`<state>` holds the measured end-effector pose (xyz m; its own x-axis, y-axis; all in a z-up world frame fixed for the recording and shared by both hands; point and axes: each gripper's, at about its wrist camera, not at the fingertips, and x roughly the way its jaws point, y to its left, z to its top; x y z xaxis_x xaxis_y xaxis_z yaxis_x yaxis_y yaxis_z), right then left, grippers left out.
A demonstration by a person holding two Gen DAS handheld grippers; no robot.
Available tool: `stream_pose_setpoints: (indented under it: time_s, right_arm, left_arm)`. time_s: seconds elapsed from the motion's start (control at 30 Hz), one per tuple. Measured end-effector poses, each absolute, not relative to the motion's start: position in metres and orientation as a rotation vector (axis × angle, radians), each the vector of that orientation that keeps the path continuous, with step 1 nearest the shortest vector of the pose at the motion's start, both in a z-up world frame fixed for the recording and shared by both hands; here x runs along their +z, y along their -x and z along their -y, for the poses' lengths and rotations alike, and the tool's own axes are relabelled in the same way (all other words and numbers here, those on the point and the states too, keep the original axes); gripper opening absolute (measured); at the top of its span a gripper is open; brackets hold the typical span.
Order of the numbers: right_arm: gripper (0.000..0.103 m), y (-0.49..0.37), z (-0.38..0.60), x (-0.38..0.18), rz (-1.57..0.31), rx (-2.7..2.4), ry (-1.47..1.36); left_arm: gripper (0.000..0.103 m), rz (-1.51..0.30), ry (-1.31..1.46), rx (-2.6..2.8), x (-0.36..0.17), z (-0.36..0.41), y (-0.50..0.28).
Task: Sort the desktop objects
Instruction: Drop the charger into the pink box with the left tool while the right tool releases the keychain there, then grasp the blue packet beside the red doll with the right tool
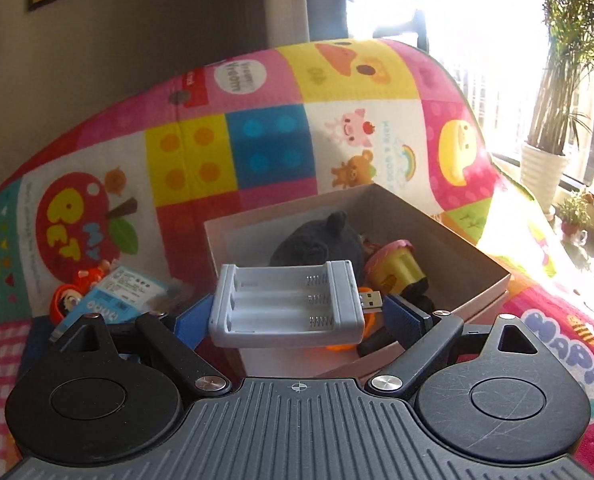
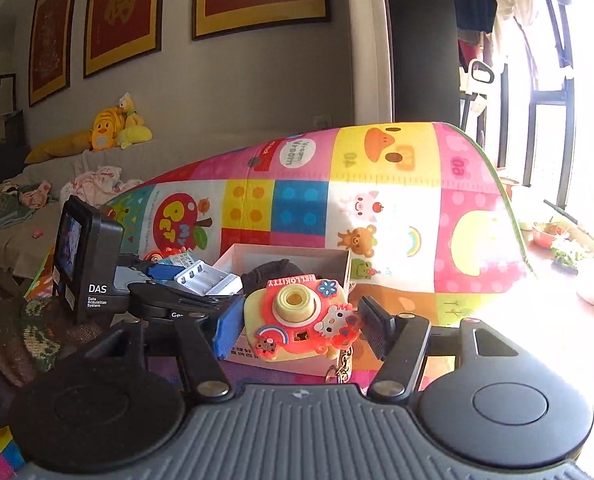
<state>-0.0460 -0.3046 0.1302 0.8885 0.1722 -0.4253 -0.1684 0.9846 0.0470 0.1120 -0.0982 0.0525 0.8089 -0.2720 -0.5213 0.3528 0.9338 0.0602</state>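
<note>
The left gripper (image 1: pixel 295 314) is clamped on a pale grey battery charger (image 1: pixel 287 304), its blue pads pressing the charger's two short ends, with the three empty slots facing up and a USB plug sticking out of one end. It holds the charger over the near edge of the open cardboard box (image 1: pixel 449 236). Inside the box lie a dark plush toy (image 1: pixel 317 240), a pink-and-yellow cupcake toy (image 1: pixel 395 264) and something orange under the charger. Left of the box, a blue-and-white packet (image 1: pixel 125 294) rests against a small red figure (image 1: pixel 67 300).

The right gripper (image 2: pixel 301 326) holds a pink Hello Kitty toy camera (image 2: pixel 301 322) by its sides, in front of the same box (image 2: pixel 289 254), its keychain dangling below. The box stands on a bright patchwork play mat (image 2: pixel 377 208)
</note>
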Motion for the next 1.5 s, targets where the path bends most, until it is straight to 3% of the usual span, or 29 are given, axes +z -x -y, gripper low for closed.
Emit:
stream_pose_setpoints:
  time_s: [0.5,0.87,0.93,1.07,1.2,1.33,1.5]
  right_arm:
    - [0.062,-0.058,0.275,0.136,-0.545,0.161,-0.096]
    - [0.063,-0.135,0.249,0.082,-0.803,0.156,-0.139]
    - [0.072,-0.136,0.247,0.083,-0.815,0.145,-0.14]
    - [0.08,-0.133,0.225,0.1,-0.771,0.191,-0.101]
    - [0.096,-0.143,0.171,0.11,-0.757,0.295,-0.029]
    - [0.103,-0.183,0.098,0.105,-0.802,0.39,0.04]
    - [0.103,-0.242,0.032,0.077,-0.865,0.349,0.116]
  left_arm:
    - [0.102,-0.52,0.013,-0.192,0.034,0.003,-0.026]
    - [0.102,-0.537,0.116,-0.131,0.019,-0.029,-0.02]
    - [0.103,-0.535,0.128,-0.132,0.018,-0.031,-0.02]
    - [0.103,-0.544,0.149,-0.116,0.015,-0.034,-0.022]
    - [0.103,-0.533,0.164,-0.079,0.015,-0.037,-0.022]
    - [0.103,-0.539,0.172,-0.027,0.014,-0.043,-0.022]
    - [0.103,-0.562,0.184,-0.035,0.012,-0.045,-0.024]
